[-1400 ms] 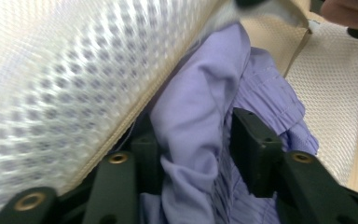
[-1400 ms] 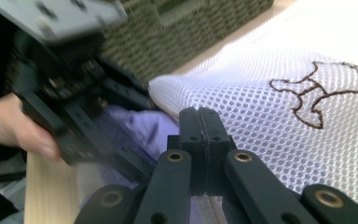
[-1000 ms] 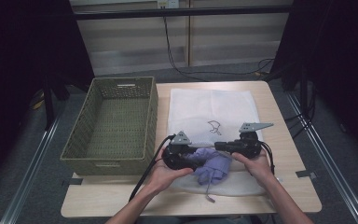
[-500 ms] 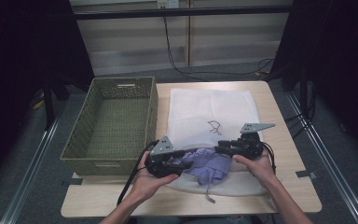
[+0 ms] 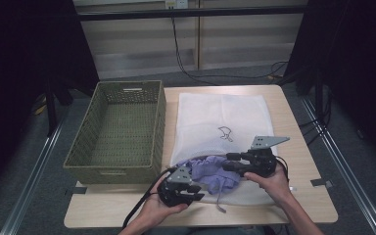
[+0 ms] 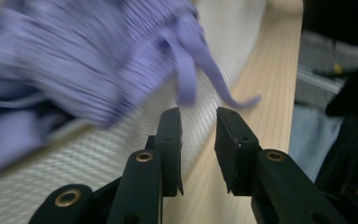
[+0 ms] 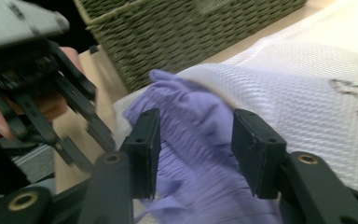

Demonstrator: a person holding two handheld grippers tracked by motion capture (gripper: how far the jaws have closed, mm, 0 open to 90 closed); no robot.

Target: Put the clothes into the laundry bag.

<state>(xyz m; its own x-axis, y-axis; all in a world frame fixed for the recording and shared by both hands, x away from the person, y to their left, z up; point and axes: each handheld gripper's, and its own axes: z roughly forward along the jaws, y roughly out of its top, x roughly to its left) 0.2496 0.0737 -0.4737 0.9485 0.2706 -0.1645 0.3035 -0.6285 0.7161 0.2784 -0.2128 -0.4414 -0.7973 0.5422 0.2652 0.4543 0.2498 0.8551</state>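
- Lying half out of the white mesh bag (image 5: 225,115) at the table's (image 5: 303,147) 6 o'clock edge, the purple garment (image 5: 214,175) sits between both our grippers.
- We see the left gripper (image 5: 196,192) at 7 o'clock of it, jaws just closing, nothing clamped.
- The right gripper (image 5: 227,161) at 3 o'clock has just been opening, released, cloth between its jaws.

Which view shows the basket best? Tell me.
The high view: the whole basket sits left of the white bag, its inside visible. The right gripper view catches a blurred stretch of its woven wall. The left gripper view looks at purple cloth instead.
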